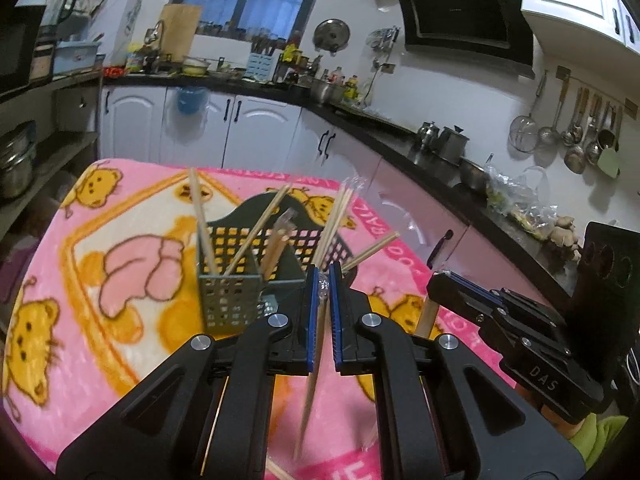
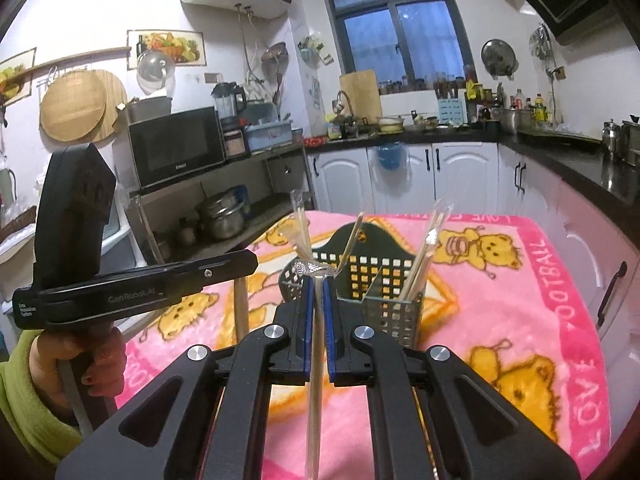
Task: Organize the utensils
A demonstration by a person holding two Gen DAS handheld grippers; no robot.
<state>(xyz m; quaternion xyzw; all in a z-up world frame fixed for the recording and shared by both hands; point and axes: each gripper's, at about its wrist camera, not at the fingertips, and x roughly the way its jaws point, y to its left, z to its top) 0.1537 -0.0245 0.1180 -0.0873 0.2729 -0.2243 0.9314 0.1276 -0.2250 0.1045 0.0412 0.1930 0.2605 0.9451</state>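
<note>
While both tools hang above the worktop covered with a pink blanket with yellow bears, the left hand-held gripper in the lower centre of its view is clamped on a pair of wooden chopsticks in a clear plastic wrapper. The right hand-held gripper, in the lower centre of its own view, is clamped on a second wrapped wooden chopstick pair. In the middle of both views stands a grey perforated metal utensil holder, with several chopsticks leaning in it. Just behind it is a dark plastic basket with a grid wall. At the lower left of the right view, a hand in a green sleeve holds the other tool.
</note>
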